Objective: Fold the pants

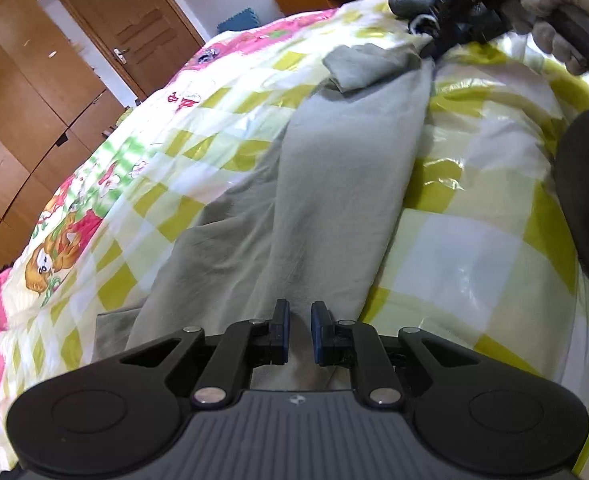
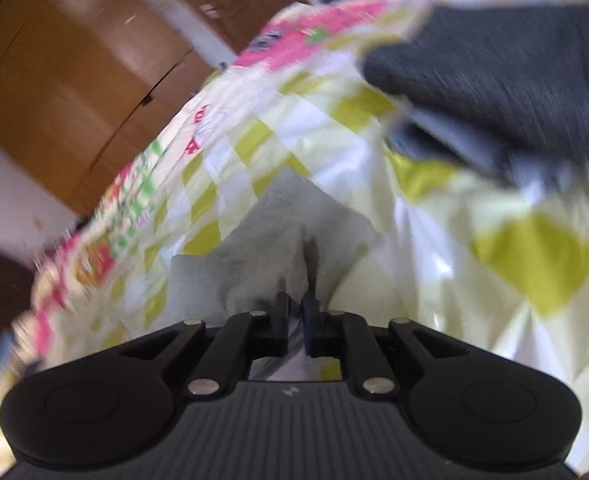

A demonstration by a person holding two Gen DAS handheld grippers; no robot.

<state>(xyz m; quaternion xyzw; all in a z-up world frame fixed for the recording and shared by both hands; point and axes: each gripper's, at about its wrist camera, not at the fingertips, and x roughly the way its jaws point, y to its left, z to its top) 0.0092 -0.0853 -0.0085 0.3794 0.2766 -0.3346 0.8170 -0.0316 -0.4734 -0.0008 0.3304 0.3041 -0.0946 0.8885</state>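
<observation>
Pants (image 1: 306,184) laid lengthwise on quilt (image 1: 474,240), legs stacked; cross folds left. Left gripper (image 1: 299,330) clamped on near end; right gripper (image 2: 294,320) seemingly pinching far end, view blurred.

One pair of grey pants (image 1: 294,184), upper centre to bottom. One checked quilt (image 1: 474,240). One dark garment (image 2: 514,80), upper right. Two grippers (image 1: 299,334). One door (image 1: 130,36), upper left.

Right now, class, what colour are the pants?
Pale grey-green pants, best seen in the left wrist view.
</observation>
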